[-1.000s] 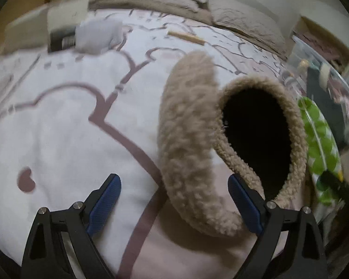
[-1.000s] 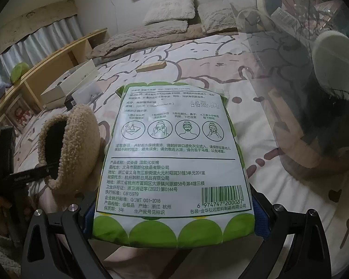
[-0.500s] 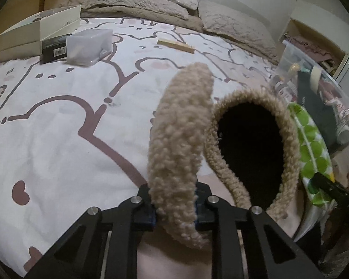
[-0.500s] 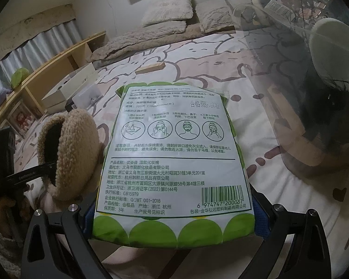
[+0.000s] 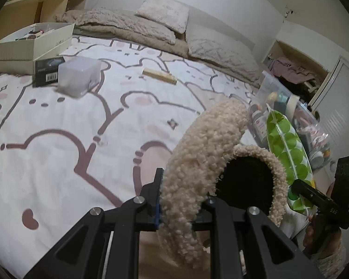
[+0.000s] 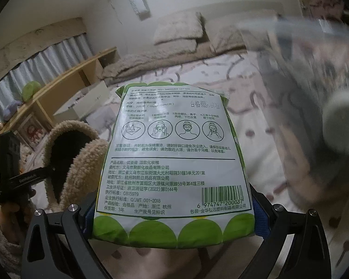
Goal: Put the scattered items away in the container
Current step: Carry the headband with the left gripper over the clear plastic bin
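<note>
Where the fleece headband (image 5: 193,162) fills the near left-wrist view, it hides the left gripper (image 5: 182,205) fingertips, clamped on its band above the bedspread (image 5: 58,151). Beside it the right gripper (image 6: 174,216) pinches the green cotton-pad pack (image 6: 174,160) by its bottom edge (pads mostly covered). Beyond the pack, the clear container (image 5: 288,116) is sharp only from the left wrist; the right wrist blurs it. Farther off lies a wooden block (image 5: 160,76).

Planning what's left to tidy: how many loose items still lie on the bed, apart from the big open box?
3: a black box beside a translucent box at far left, and a wooden stick mid-bed. More may hide behind the held fleece pouch.
</note>
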A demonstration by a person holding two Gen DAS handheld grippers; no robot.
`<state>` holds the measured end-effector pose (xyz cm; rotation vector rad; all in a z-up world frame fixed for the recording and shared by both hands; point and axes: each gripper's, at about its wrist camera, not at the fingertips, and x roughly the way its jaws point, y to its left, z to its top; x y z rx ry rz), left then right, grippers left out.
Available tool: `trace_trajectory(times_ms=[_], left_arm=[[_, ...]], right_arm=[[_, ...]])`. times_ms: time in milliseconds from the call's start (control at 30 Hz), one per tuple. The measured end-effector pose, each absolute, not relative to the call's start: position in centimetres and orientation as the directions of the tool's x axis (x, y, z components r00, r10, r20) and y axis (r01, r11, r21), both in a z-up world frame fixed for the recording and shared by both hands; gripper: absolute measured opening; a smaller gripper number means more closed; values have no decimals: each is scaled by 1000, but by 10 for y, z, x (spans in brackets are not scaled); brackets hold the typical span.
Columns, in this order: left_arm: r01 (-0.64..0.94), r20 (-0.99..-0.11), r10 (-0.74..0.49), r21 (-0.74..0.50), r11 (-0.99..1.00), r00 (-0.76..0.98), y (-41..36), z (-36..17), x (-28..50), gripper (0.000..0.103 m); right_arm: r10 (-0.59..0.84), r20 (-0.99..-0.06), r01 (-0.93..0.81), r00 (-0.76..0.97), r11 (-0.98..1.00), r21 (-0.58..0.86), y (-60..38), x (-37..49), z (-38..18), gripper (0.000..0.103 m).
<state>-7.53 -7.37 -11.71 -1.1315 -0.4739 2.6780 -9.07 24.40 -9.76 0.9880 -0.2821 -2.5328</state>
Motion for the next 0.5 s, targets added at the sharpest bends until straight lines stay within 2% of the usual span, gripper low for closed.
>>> trace_trajectory(times_ms=[500], left_arm=[[-187, -528, 377, -378, -907, -761, -50, -17, -114, 17]], right_arm=[[-550, -459, 425, -697, -834, 353, 268, -117, 38, 100]])
